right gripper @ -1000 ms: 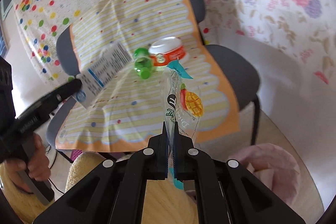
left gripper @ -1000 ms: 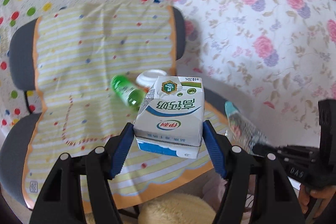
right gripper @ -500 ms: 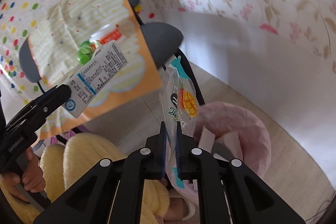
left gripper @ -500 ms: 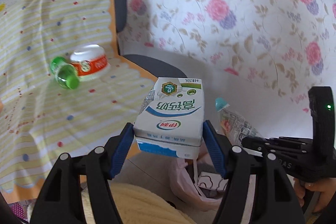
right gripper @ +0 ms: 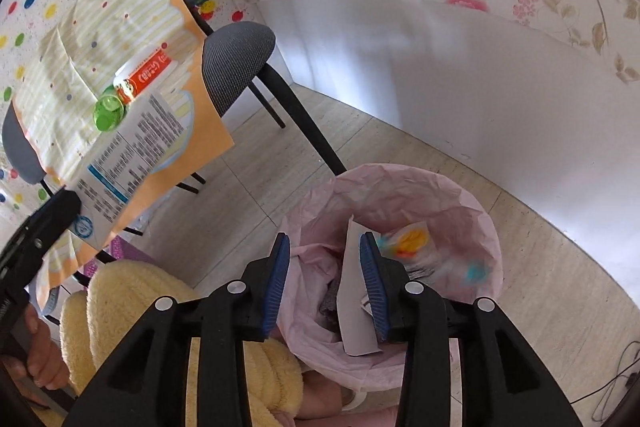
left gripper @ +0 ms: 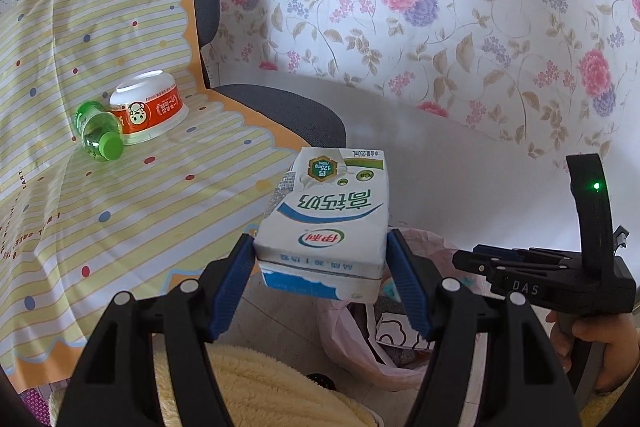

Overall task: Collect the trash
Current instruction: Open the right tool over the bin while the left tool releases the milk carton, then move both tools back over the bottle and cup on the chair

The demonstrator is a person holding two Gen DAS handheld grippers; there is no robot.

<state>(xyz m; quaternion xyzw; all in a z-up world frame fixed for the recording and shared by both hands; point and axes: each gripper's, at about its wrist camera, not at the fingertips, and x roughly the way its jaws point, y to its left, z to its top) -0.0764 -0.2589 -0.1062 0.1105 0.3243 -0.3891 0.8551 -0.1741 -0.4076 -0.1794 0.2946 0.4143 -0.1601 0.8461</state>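
Trash is lying on one cloth-draped chair (left gripper: 276, 107): one green bottle (left gripper: 98, 133), one upturned bowl (left gripper: 148, 107). Left gripper (left gripper: 320, 283) is pinching one milk carton (left gripper: 326, 223); right gripper (right gripper: 324, 279) is opening, empty, above one pink-lined bin (right gripper: 400, 187) holding one blurred wrapper (right gripper: 424, 251).

Open bin bag (right gripper: 400, 195) beside chair (right gripper: 236, 59)

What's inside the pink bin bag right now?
Inside the bin bag: a blurred mango wrapper, white paper and something dark. Anything beneath them is covered.
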